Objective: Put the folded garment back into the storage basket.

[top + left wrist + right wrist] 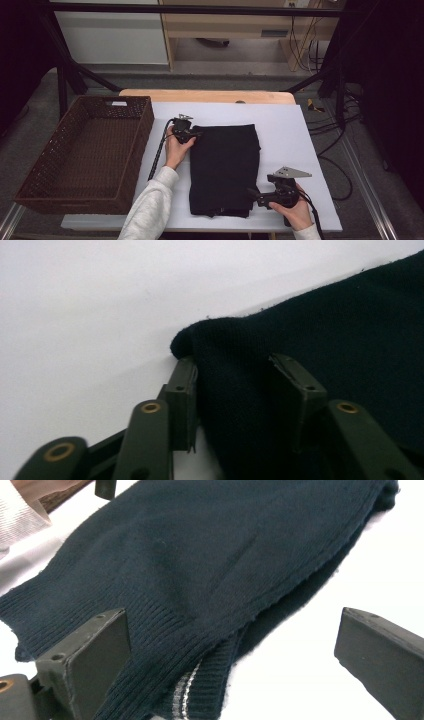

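Sweater: dark navy ribbed-knit sweater [224, 170], folded into a tall rectangle, lies flat on the white foam sheet [300, 150] just right of the brown woven wicker basket [85, 150]
Feel: soft, light and floppy by the look of it; several stacked layers likely to sag and slide apart if lifted by one corner
Left gripper: black two-jaw left gripper [196, 134] sits at the sweater's far corner on the basket side; in the left gripper view its jaws stand either side of a raised fold of knit [235, 390], pads touching the cloth, a pinch that looks not fully tight
Right gripper: black two-jaw right gripper [252, 192] rests at the near corner away from the basket, jaws spread wide around the ribbed hem [165, 645], gripping nothing
Hold: take both corners through all layers, thick ribbing first, so the fold survives the move
Risk: top layer alone may peel away
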`<action>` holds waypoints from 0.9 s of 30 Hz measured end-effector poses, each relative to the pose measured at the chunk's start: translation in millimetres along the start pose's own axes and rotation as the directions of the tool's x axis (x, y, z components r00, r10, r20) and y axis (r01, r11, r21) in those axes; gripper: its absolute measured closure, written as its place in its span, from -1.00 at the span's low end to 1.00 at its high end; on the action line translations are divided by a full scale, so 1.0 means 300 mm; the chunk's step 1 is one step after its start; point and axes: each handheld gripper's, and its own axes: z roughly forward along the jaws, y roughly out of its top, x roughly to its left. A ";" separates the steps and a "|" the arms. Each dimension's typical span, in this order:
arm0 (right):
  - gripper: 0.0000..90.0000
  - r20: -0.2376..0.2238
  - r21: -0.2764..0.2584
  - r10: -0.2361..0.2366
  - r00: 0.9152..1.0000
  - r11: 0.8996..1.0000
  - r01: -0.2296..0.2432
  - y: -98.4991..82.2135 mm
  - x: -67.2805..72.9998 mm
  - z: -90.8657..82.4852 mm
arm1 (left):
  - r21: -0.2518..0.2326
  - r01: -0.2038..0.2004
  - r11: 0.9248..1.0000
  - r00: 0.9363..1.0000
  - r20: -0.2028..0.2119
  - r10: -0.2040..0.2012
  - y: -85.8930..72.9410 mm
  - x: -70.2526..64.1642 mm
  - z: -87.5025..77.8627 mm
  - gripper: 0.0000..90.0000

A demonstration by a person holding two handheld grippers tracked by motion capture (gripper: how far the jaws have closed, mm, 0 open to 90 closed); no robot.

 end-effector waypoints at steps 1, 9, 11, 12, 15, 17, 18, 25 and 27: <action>-0.94 0.006 0.005 0.003 1.000 1.000 -0.003 -0.003 0.003 0.004 | -0.003 0.001 1.000 1.000 0.000 -0.001 -0.001 -0.002 0.000 0.35; -0.81 0.010 0.059 0.046 0.999 0.997 -0.047 -0.018 0.022 0.041 | -0.029 0.003 1.000 1.000 0.010 -0.003 -0.013 -0.017 0.004 0.59; -0.72 0.000 0.075 0.064 0.998 0.995 -0.064 -0.020 0.024 0.046 | -0.047 -0.021 0.999 1.000 0.000 0.021 -0.020 -0.022 0.005 0.59; -0.70 -0.003 0.082 0.068 0.998 0.994 -0.067 -0.021 0.025 0.050 | -0.050 -0.031 0.998 0.999 -0.008 0.031 -0.022 -0.026 0.004 0.59; -0.57 0.002 0.092 0.059 0.998 0.994 -0.059 -0.022 0.039 0.056 | -0.047 -0.044 0.998 0.999 -0.022 0.043 -0.020 -0.034 0.005 0.59; -0.46 -0.021 0.099 0.055 0.998 0.994 -0.053 -0.021 0.049 0.062 | -0.049 -0.052 0.997 0.999 -0.020 0.051 -0.021 -0.033 0.005 0.59; -0.41 -0.024 0.103 0.059 0.998 0.993 -0.057 -0.021 0.057 0.064 | -0.051 -0.051 0.997 0.999 -0.018 0.050 -0.022 -0.032 0.005 0.59; -0.27 0.007 0.115 0.060 0.998 0.991 -0.061 -0.021 0.098 0.077 | -0.069 -0.033 0.997 0.999 -0.011 0.033 -0.031 -0.032 0.004 0.60; -0.23 0.010 0.117 0.064 0.998 0.991 -0.065 -0.020 0.101 0.078 | -0.071 -0.039 0.997 0.999 -0.009 0.038 -0.032 -0.034 0.003 0.62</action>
